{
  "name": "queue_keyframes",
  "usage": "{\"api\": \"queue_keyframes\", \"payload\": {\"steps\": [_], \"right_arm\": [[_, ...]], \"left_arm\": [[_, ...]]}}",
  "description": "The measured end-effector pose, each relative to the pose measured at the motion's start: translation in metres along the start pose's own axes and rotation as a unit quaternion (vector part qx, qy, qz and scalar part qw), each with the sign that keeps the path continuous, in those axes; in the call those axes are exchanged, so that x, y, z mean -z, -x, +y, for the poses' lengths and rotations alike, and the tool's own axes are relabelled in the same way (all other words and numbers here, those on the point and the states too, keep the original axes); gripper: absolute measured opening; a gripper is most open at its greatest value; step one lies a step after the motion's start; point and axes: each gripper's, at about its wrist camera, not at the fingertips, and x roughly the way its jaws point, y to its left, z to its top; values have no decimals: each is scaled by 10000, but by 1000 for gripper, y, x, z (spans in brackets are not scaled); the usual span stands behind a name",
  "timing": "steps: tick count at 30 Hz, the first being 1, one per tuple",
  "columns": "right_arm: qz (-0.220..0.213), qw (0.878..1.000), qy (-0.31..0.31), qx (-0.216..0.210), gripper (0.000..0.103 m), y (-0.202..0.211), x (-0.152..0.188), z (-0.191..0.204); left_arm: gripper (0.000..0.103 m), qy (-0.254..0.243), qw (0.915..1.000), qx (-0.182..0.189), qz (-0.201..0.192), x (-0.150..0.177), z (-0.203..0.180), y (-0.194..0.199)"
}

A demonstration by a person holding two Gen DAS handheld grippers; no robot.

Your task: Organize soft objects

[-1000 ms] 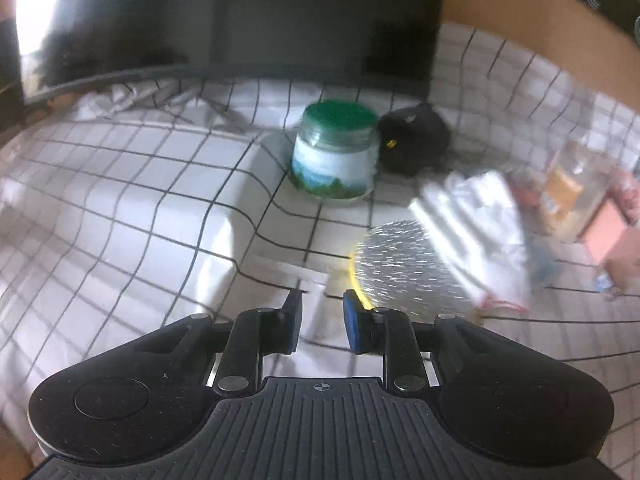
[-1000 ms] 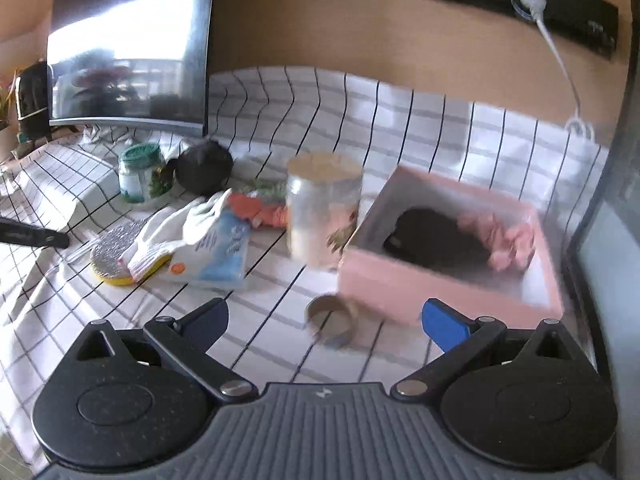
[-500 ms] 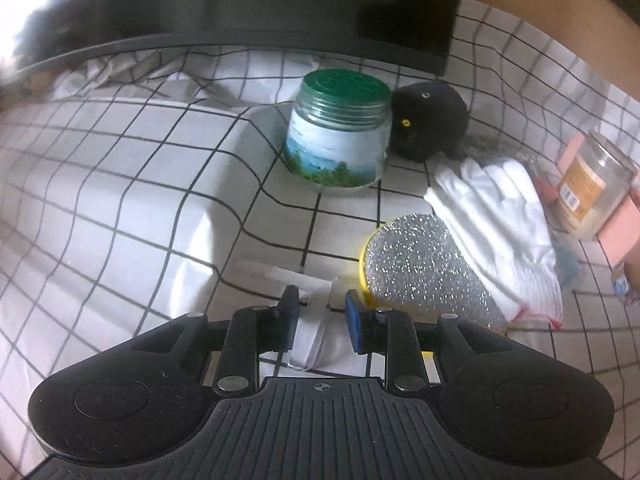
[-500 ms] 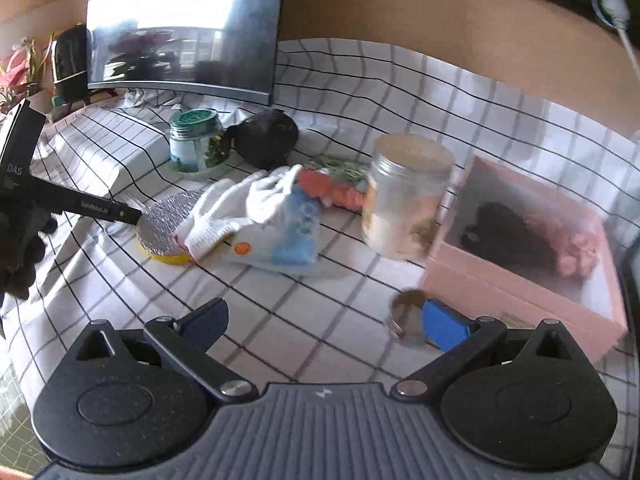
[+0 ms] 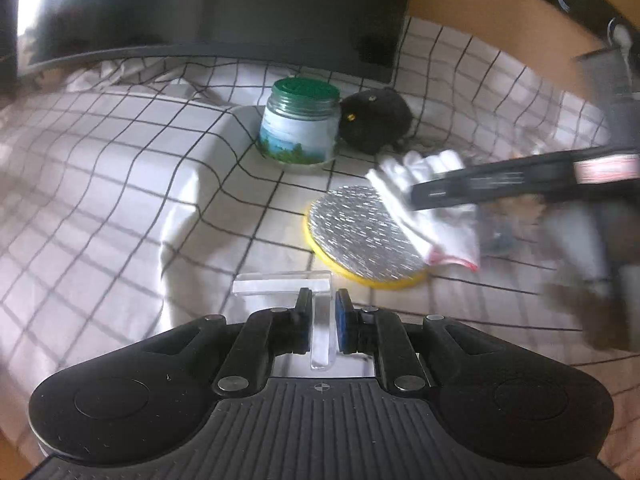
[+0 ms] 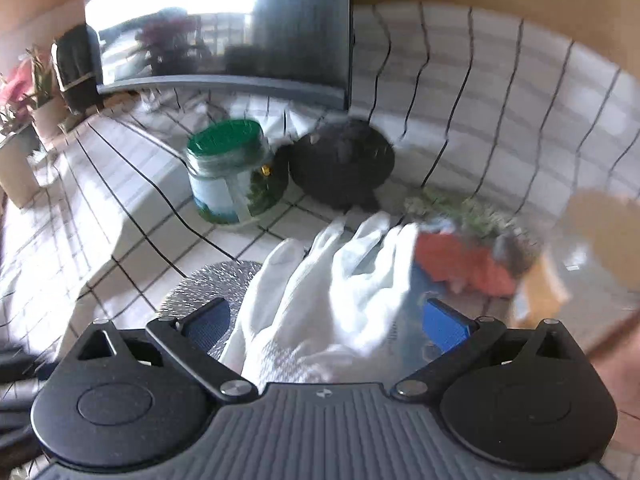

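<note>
My left gripper pinches a clear plastic piece; right gripper spread wide w/ white glove between fingers, scrub pad edge underneath.

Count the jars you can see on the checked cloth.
2. A green-lidded jar stands beside the black plush toy, behind the white glove. A blurred clear jar stands at the right edge. Others may be hidden.

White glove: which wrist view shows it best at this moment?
The right wrist view: the white glove fills the middle, fingers spread, between the open jaws of the right gripper. In the left wrist view the white glove is off to the right, blurred, partly crossed by a dark bar.
</note>
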Motion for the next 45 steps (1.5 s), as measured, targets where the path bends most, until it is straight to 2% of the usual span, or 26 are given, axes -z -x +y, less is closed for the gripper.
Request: {"api": "queue_keyframes", "payload": {"steps": [3,4,5,7,11,13,16,19,25,27,30,35,39,43,45], "right_arm": [[71,9996,256,120,87,-11,-1,6],[72,9993,357,102,67,-9,-1,9],[81,9989,451,25,41,-6,-2,11],[169,9983,543,-119,17,4,-4,13],[-34,9975,635,-317,15,47,2,10],[-151,9973,597,-403,15,78,10,2],[-342,9976,518,-303,15,124,24,-13],[-463,9982,381,-71,15,165,45,-34],[-693,9932,-71,937,15,226,89,-80],[-786,9881,-333,1280,15,243,101,-95],[-881,9805,-665,1625,15,260,116,-110],[-963,9689,-1091,2003,15,279,141,-126],[-955,9627,-1322,2159,15,286,151,-128],[-991,9575,-1409,2312,15,290,153,-127],[-1000,9552,-1431,2391,15,292,154,-128]], "left_arm": [[14,95,9999,68,-74,4,-5,15],[14,133,9998,106,-88,5,-6,18],[14,136,9998,135,-103,5,-8,21],[14,82,9997,182,-119,4,-13,24],[14,-5,9990,447,-78,1,-28,22],[14,-121,9973,719,26,-1,-40,19],[14,-475,9914,1195,241,-2,-67,13],[14,-921,9806,1674,436,0,-99,10],[14,-1662,9519,2483,680,1,-158,4],[14,-1812,9447,2659,634,-9,-174,2],[14,-1967,9385,2814,372,-33,-190,-1],[14,-2022,9341,2937,-152,-91,-216,-15],[15,-2081,9271,3070,-541,-138,-248,-27],[15,-2153,9239,3070,-761,-172,-292,-46],[16,-1937,9273,3123,-708,-178,-312,-59]]}}
